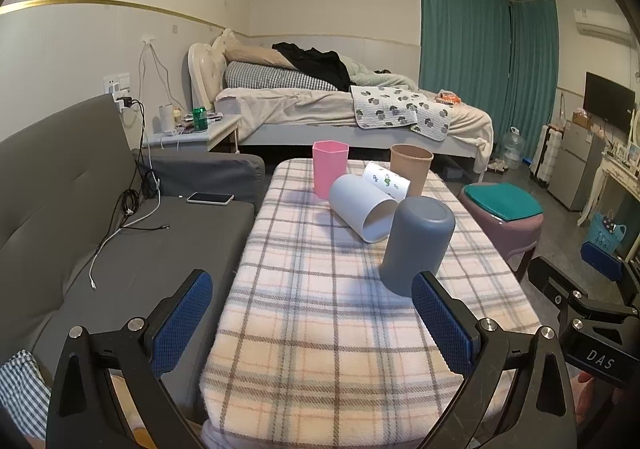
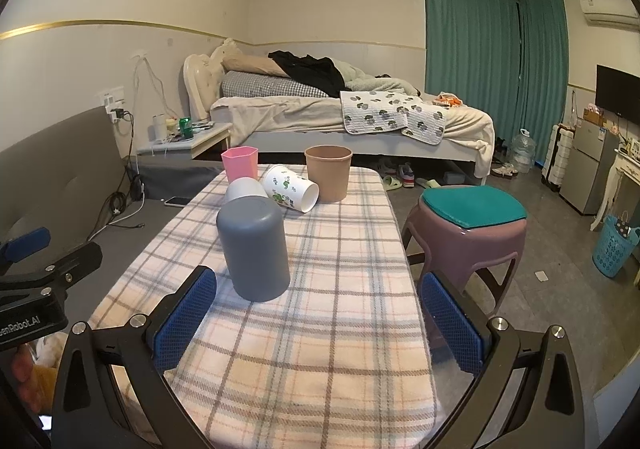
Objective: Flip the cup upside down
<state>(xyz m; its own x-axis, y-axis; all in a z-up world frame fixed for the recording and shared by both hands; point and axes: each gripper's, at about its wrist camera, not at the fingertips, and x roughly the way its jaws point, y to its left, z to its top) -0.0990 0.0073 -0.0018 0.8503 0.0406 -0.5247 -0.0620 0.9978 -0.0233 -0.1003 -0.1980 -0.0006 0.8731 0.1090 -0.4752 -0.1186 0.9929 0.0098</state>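
Observation:
A grey cup (image 1: 416, 245) (image 2: 254, 249) stands upside down on the plaid-covered table (image 1: 320, 313) (image 2: 320, 313). Behind it a plain white cup (image 1: 362, 211) (image 2: 244, 189) and a white cup with green print (image 1: 386, 181) (image 2: 290, 189) lie on their sides. A pink cup (image 1: 329, 168) (image 2: 239, 162) and a tan cup (image 1: 411, 168) (image 2: 328, 172) stand upright at the far end. My left gripper (image 1: 310, 285) is open and empty, near the front of the table. My right gripper (image 2: 316, 285) is open and empty, just short of the grey cup.
A grey sofa (image 1: 80, 209) with a phone (image 1: 210, 198) and cables lies left of the table. A mauve stool with a teal cushion (image 2: 472, 225) stands to the right. A bed (image 1: 352, 109) is behind, with a nightstand (image 1: 192, 133) beside it.

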